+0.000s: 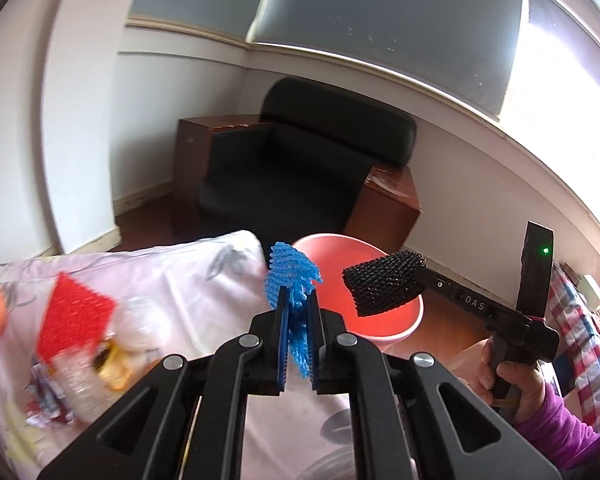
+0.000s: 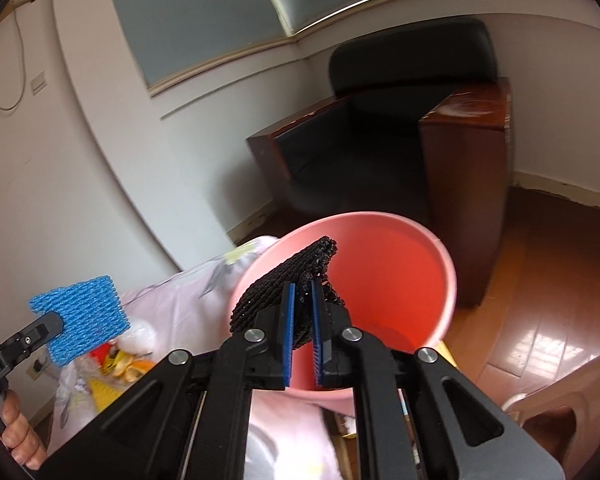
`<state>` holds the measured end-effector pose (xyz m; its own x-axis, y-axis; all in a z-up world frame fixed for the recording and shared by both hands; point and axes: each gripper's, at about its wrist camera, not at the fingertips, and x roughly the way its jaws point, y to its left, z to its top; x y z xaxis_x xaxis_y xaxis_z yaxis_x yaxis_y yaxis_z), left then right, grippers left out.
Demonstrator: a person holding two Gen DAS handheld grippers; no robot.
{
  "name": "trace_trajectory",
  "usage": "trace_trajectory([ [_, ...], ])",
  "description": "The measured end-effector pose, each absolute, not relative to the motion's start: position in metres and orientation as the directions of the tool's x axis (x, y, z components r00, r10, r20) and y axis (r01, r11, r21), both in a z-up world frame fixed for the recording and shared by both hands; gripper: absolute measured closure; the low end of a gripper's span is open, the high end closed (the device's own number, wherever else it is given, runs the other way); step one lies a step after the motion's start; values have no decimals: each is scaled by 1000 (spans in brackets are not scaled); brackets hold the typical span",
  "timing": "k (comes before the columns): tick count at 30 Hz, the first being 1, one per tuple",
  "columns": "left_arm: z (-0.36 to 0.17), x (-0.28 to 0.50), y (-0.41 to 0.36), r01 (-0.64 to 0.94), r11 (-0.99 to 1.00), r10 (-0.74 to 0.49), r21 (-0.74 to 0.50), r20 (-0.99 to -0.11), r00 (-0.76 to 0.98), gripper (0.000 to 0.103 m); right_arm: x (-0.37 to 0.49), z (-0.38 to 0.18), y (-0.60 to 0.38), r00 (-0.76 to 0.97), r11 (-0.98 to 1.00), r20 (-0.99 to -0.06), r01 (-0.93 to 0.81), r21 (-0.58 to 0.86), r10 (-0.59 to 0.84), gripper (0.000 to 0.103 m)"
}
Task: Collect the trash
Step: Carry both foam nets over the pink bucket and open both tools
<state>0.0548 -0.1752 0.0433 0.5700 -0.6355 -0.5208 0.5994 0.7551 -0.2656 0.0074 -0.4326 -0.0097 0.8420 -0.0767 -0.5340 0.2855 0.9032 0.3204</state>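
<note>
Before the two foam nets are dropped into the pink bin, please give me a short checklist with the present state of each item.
1. Left gripper shut on the blue foam net: ok.
2. Right gripper shut on the black foam net: ok.
3. Black foam net over the mouth of the pink bin: ok in the right wrist view.
4. Blue foam net over the bin: not ok, it hangs beside the rim, above the floral cloth.
5. Bin mouth open and unobstructed: ok.
6. More trash left on the cloth: not ok, the red foam net and fruit peels remain.
</note>
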Motion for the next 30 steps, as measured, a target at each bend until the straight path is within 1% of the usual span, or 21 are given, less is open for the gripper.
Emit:
trace_trajectory([
  [9,23,75,-230,638,718,-654,-278,-581,484,96,5,-19,-447,819,911,-544,350,220,-183,95],
  [19,0,96,-279,642,725,-621,-249,-639,453,96,10,-23,-443,810,922,-554,342,181,-192,95],
  [28,-7,101,-291,638,734,-607,-233,-648,461,96,16,-26,-448,798,914,-575,352,203,-180,94],
  [29,-6,101,-291,635,736,-607,-232,-643,468,93,17,-27,-448,796,913,-578,354,203,-180,94],
  [30,-6,101,-291,633,739,-605,-231,-641,472,87,18,-27,-448,794,912,-581,356,203,-181,94],
])
